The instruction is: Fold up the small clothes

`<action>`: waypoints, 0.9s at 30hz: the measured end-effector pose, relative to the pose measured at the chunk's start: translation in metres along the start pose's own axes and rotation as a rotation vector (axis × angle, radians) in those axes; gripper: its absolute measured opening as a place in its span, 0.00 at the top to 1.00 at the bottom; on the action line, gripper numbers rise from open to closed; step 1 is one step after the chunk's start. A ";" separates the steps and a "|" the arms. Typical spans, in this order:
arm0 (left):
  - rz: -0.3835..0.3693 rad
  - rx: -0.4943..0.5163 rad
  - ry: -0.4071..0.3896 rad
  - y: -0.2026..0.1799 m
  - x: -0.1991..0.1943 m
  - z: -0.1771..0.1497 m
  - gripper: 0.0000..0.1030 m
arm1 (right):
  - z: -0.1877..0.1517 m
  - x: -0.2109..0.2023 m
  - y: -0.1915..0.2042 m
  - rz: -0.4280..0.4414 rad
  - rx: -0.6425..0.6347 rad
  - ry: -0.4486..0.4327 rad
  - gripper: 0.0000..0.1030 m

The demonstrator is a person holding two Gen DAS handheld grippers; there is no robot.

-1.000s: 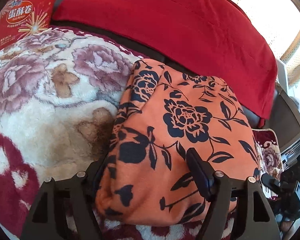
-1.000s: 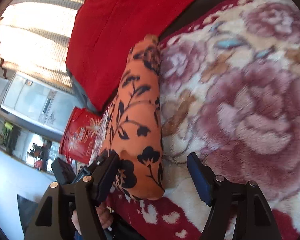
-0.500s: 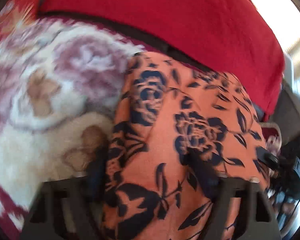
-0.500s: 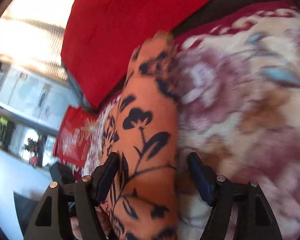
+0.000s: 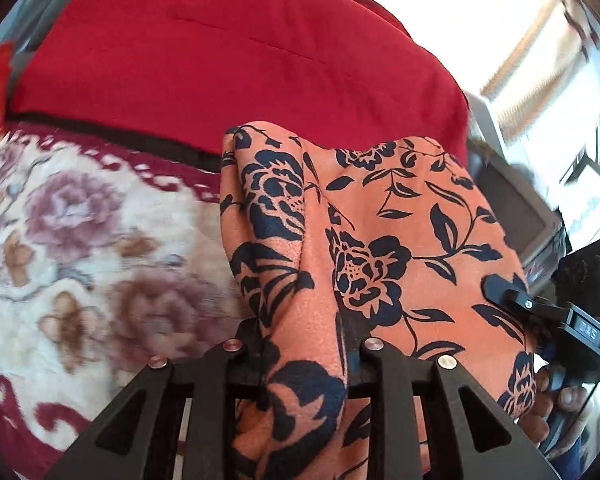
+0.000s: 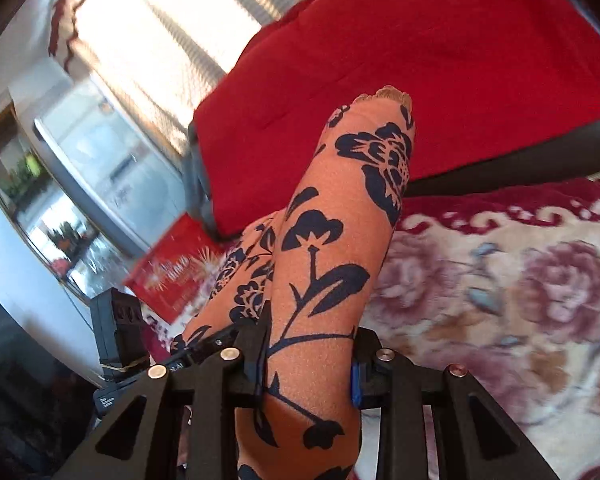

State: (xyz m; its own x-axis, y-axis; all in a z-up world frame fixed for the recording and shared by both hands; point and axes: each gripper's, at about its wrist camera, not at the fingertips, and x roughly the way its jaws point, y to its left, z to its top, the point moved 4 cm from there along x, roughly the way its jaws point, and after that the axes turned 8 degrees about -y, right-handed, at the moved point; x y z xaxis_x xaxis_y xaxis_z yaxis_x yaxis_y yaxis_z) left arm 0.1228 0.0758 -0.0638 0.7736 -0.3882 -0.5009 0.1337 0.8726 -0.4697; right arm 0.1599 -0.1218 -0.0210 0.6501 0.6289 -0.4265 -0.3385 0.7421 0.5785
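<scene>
An orange garment with a dark blue flower print (image 5: 380, 240) is folded into a thick pad and held off the floral blanket (image 5: 80, 260). My left gripper (image 5: 300, 352) is shut on the garment's near left edge. My right gripper (image 6: 308, 356) is shut on the garment's other end (image 6: 340, 240), which rises as a folded roll between its jaws. The right gripper body also shows in the left wrist view (image 5: 572, 312) at the garment's right side.
A red cushion (image 5: 220, 60) lies behind the garment on a dark sofa. A red snack box (image 6: 172, 272) stands at the blanket's far side. A bright curtained window (image 6: 160, 20) and a glass cabinet (image 6: 100, 160) are beyond.
Both grippers have closed on the garment's ends, having been open around it a second ago. The garment has been raised off the blanket and both views have tilted upward.
</scene>
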 end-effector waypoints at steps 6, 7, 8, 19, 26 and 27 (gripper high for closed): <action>0.182 0.118 0.107 -0.005 0.032 -0.050 0.47 | -0.055 -0.005 -0.107 -0.203 0.232 0.103 0.38; 0.177 0.105 0.086 0.001 0.026 -0.053 0.41 | -0.065 -0.006 -0.121 -0.194 0.276 0.098 0.38; 0.196 0.100 0.072 0.006 0.019 -0.053 0.34 | -0.069 -0.007 -0.124 -0.178 0.293 0.087 0.38; 0.194 0.153 0.066 0.014 0.002 -0.048 0.29 | -0.061 0.014 -0.116 -0.127 0.292 0.056 0.35; 0.152 0.122 0.092 0.014 0.006 -0.051 0.29 | -0.061 0.028 -0.112 -0.149 0.251 0.077 0.36; 0.103 0.103 0.136 0.014 0.013 -0.055 0.37 | -0.059 0.030 -0.108 -0.166 0.216 0.088 0.38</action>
State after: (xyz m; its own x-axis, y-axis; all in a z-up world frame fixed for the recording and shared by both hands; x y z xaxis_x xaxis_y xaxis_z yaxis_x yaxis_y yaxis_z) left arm 0.1010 0.0664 -0.1172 0.6967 -0.3253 -0.6394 0.1263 0.9330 -0.3370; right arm 0.1758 -0.1695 -0.1379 0.6198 0.5276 -0.5810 -0.0732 0.7759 0.6266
